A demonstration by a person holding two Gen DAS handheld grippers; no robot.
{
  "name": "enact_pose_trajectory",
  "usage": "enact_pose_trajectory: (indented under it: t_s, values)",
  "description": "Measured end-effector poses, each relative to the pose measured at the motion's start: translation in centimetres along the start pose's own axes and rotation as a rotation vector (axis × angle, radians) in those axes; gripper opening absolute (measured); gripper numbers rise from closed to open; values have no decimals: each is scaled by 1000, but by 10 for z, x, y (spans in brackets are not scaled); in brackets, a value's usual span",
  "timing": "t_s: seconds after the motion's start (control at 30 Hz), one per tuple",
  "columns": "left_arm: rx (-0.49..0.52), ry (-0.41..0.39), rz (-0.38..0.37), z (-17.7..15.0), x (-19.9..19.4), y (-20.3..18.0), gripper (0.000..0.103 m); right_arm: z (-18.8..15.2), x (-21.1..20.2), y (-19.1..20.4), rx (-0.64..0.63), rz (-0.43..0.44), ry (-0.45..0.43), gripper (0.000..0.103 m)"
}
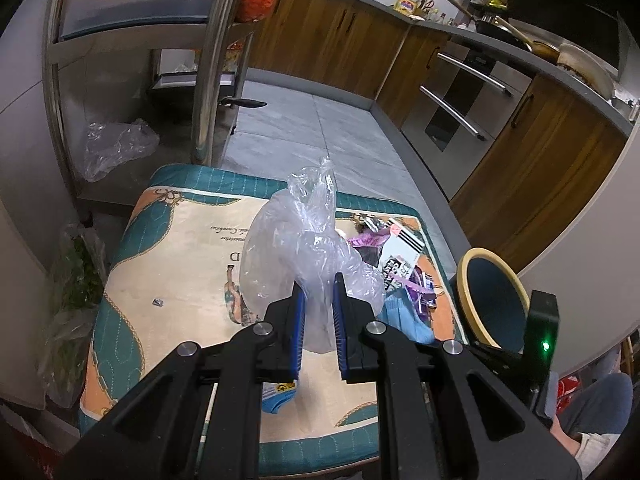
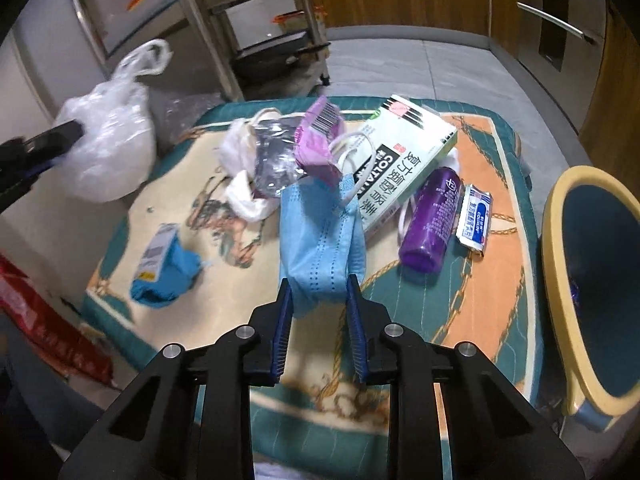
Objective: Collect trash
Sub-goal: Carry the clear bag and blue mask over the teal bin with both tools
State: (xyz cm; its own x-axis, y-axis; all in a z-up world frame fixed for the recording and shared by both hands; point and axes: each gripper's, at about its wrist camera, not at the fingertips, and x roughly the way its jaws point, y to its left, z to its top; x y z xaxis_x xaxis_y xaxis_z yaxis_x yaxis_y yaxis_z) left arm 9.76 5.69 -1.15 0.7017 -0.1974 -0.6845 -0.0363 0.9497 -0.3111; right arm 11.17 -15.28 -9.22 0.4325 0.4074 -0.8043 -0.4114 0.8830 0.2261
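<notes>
Blue mask (image 2: pixel 320 236) lengthwise away from right tongs (image 2: pixel 319 292) clamped on its end; left tongs (image 1: pixel 319 294) clamped on clear bag (image 1: pixel 308 240).

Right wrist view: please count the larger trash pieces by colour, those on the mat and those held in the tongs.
Blue: 2 (mask, packet)
Purple or pink: 2 (bottle, pack)
White: 3 (box, sachet, crumpled piece)
Clear: 2 (bag, wrapper)
Total: 9
</notes>
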Motion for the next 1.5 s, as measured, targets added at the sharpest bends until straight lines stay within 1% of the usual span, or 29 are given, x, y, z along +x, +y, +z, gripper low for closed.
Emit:
enact_pose_trajectory:
  t_s: [0.17,0.33,0.53,0.67,0.87,1.17,1.5]
  values:
    - [9,-6,-15,0,-2,-6,13,-6,-20,-2,18,18,1,28]
    - [23,-13,-32,-1,-3,-13,13,-8,-52,-12,57,34,-66,26]
    - [53,-13,-60,-3,-2,-28,13,-13,-89,-30,90,25,-143,26]
    - [71,-7,-75,-5,1,-39,13,-14,-108,-43,113,-1,-185,26]
    - [108,4,-102,-7,6,-63,13,-16,-122,-61,153,-48,-226,26]
    - [194,44,-164,-17,21,-115,13,-23,-131,-83,193,-136,-250,26]
    - [338,82,-271,-29,47,-187,13,-43,-149,-133,340,-234,-277,26]
